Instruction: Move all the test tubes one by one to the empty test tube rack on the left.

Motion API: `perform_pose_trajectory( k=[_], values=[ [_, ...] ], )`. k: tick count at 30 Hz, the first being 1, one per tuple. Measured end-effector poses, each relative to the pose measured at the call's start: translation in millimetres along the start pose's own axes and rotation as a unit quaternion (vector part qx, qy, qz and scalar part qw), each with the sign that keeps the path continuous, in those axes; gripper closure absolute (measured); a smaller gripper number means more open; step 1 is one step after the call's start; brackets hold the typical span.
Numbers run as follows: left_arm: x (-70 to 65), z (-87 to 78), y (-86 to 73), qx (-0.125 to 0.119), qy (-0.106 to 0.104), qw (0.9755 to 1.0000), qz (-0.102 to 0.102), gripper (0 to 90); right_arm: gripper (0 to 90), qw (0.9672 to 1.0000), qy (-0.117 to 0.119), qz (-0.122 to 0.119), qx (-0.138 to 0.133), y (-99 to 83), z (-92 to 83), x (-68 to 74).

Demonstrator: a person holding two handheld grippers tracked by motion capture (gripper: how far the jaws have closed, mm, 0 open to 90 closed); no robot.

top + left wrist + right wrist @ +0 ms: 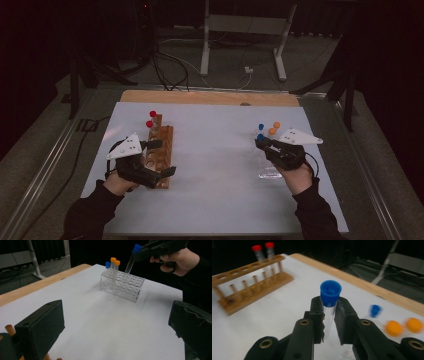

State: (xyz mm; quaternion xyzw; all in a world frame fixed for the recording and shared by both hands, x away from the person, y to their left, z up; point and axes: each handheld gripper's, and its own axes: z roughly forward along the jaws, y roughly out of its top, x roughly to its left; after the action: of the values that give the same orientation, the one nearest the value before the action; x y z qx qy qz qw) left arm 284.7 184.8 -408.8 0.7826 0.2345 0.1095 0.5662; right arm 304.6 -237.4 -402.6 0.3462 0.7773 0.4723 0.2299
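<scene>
On the left, the left gripper (159,157) rests over the wooden rack (162,150), jaws wide apart and empty. The white table (215,150) between has lots of open room. On the right, the right gripper (262,142) squeezes the blue-capped tube (330,300), tilted just above the clear rack (122,285). The tube could bump the orange-capped tubes (115,265) close beside it, or slip out.

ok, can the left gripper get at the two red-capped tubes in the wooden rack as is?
Probably yes. The left gripper is open, holds nothing and sits at the wooden rack; the red-capped tubes stand at its far end with nothing between.
</scene>
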Motion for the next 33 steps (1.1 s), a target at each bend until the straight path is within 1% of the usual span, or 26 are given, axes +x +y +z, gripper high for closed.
perform_pose_trajectory(
  k=[1,3,7,15,20,25,29,33],
  values=[
    [-0.5,0.3,0.5,-0.001,-0.004,1.0000,0.000,1.2,77.1,1.0000,0.007,-0.003,0.003,-0.4,2.3,3.7],
    [-2.5,1.8,1.4,0.003,-0.001,1.0000,0.003,1.2,77.1,0.9997,0.020,-0.009,0.009,-1.5,7.3,11.0],
    [-4.8,4.7,3.3,0.006,-0.008,0.9999,0.003,1.2,77.1,0.9986,0.044,-0.020,0.022,-4.5,16.9,24.2],
    [-10.5,13.4,8.2,0.013,-0.020,0.9997,0.012,1.3,77.1,0.9944,0.086,-0.041,0.045,-10.2,31.6,47.4],
    [-13.5,20.7,10.6,0.019,-0.032,0.9992,0.016,1.3,77.1,0.9911,0.110,-0.053,0.053,-11.3,35.5,60.2],
    [-16.9,29.4,12.8,0.022,-0.045,0.9985,0.020,1.9,77.1,0.9881,0.130,-0.062,0.055,-10.7,36.0,70.5],
    [-20.7,36.4,14.8,0.022,-0.057,0.9978,0.024,5.0,77.2,0.9858,0.141,-0.071,0.056,-10.0,35.7,77.2],
    [-26.3,43.4,16.6,0.022,-0.069,0.9968,0.032,9.6,77.1,0.9847,0.147,-0.076,0.056,-8.7,34.6,81.1]
  ],
)
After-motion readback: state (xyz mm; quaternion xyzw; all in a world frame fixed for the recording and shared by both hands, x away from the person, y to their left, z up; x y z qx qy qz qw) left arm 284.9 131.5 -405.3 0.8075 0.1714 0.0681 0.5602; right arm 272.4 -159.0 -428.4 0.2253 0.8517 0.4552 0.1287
